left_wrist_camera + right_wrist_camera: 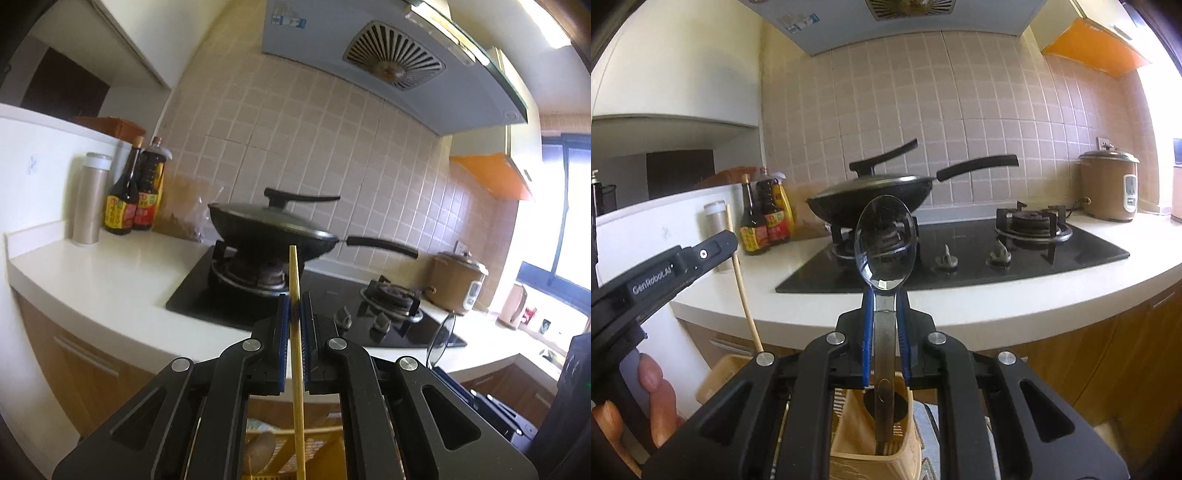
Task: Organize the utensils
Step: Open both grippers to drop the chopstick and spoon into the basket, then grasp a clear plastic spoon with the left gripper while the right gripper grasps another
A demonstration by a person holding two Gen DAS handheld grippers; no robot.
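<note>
Upright wooden chopstick (296,332); steel spoon (885,266), bowl upward.

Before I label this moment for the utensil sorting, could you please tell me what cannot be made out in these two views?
- Left wrist view: the chopstick's lower end is cut off by the bottom edge.
- Right wrist view: the spoon's handle tip and the holder's inside are hidden by the right gripper.
- Right wrist view: the left gripper's pads are out of sight, side-on.
- Both views: bottle labels are too small to read.
</note>
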